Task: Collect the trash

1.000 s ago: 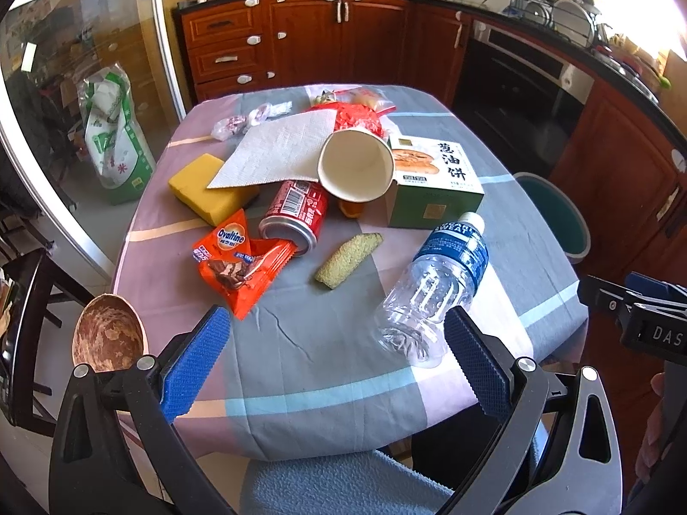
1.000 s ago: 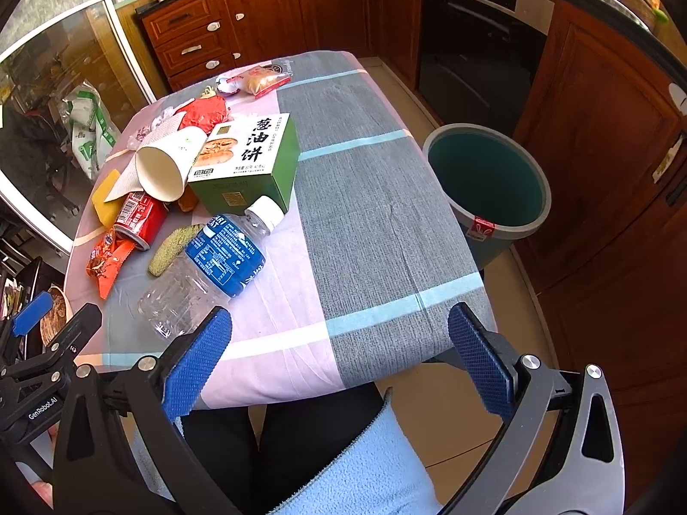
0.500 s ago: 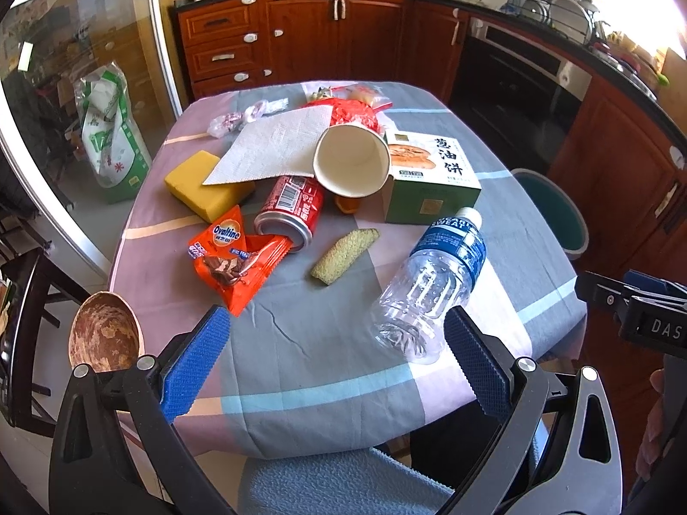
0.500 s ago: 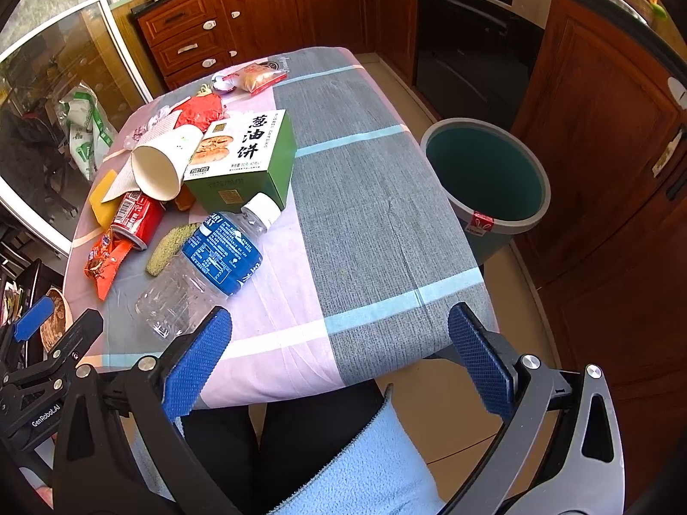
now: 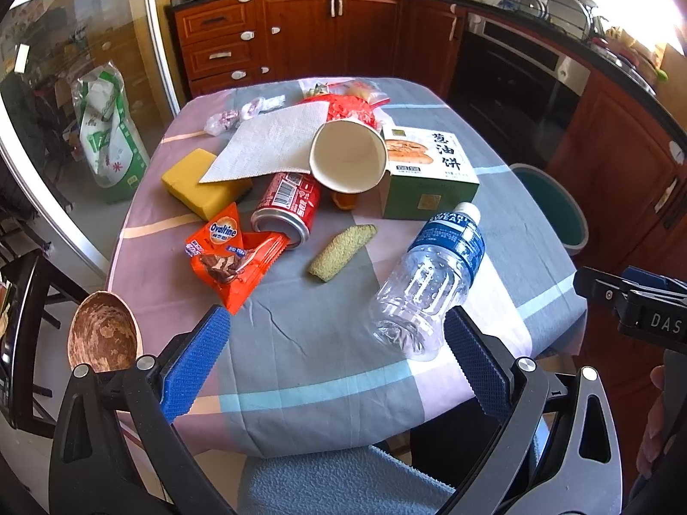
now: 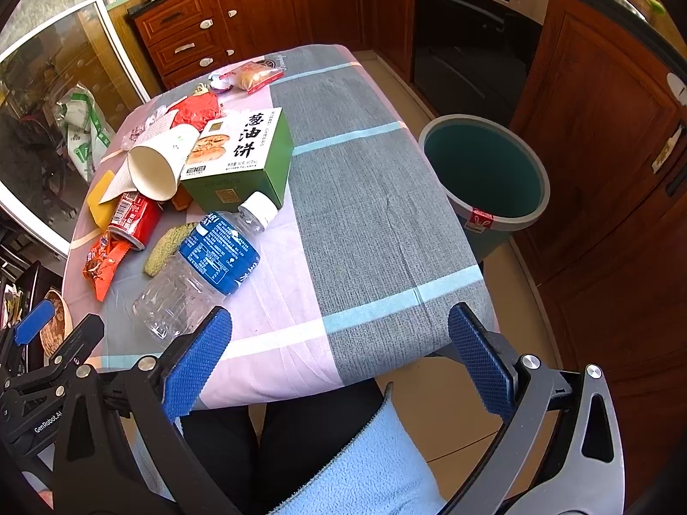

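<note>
Trash lies in a heap on the clothed table (image 5: pixel 300 356): a clear plastic bottle (image 5: pixel 429 283) on its side, a red can (image 5: pixel 288 208), an orange Ovaltine wrapper (image 5: pixel 227 257), a paper cup (image 5: pixel 348 156), a green box (image 5: pixel 429 171), a paper towel (image 5: pixel 270 141), a yellow sponge (image 5: pixel 197 184) and a green scrap (image 5: pixel 341 246). My left gripper (image 5: pixel 339 356) is open above the table's near edge, nothing between its pads. My right gripper (image 6: pixel 339 356) is open too, over the near right corner, with the bottle (image 6: pixel 202 266) just ahead of its left pad. A teal bin (image 6: pixel 485 180) stands on the floor to the right.
Wooden cabinets (image 5: pixel 300 30) and an oven (image 6: pixel 472 34) ring the room. A wooden bowl (image 5: pixel 103 334) sits on a dark chair at the left. A person's blue sleeve (image 6: pixel 369 463) and dark trousers (image 6: pixel 292 429) are under the grippers. A glass door (image 5: pixel 77 107) is at the left.
Both grippers have eased slightly forward and lower toward the table; the trash sits a little nearer in view. Nothing was picked up and both stay open.
</note>
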Available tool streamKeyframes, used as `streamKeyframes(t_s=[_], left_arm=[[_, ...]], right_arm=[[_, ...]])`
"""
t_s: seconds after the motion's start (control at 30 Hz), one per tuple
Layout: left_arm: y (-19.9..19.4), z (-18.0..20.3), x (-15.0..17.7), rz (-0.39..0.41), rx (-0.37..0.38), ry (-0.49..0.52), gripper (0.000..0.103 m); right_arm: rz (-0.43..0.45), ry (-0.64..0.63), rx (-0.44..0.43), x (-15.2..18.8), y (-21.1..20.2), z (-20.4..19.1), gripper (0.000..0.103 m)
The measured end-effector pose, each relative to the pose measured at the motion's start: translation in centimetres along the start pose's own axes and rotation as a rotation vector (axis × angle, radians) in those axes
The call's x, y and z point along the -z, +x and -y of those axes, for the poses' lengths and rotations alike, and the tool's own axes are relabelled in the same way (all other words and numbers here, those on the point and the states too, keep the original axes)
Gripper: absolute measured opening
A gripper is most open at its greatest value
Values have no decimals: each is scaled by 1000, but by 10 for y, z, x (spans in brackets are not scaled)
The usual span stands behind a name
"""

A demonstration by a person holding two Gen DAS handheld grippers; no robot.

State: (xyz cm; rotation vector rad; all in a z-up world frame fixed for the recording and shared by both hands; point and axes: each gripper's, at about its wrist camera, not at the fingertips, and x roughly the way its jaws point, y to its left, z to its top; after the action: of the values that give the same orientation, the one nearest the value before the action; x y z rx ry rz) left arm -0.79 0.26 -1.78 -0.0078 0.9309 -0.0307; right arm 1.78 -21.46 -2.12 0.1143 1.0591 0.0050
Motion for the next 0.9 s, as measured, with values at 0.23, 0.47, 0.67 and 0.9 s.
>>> streamKeyframes(t_s=[0.23,0.47,0.67,0.9], left_arm=[[5,2,1,-20,11,12,99],[21,5,5,-71,124,47,99],[50,27,4,-161,164,158,99],[81,53,-27,-246,231,234,99]], right_arm=[[-3,-1,1,0,1,0,97],[-15,8,4,-2,6,2,97],[-23,45,-8,-9,16,12,97],[-57,100,-46,-32,33,22,97]])
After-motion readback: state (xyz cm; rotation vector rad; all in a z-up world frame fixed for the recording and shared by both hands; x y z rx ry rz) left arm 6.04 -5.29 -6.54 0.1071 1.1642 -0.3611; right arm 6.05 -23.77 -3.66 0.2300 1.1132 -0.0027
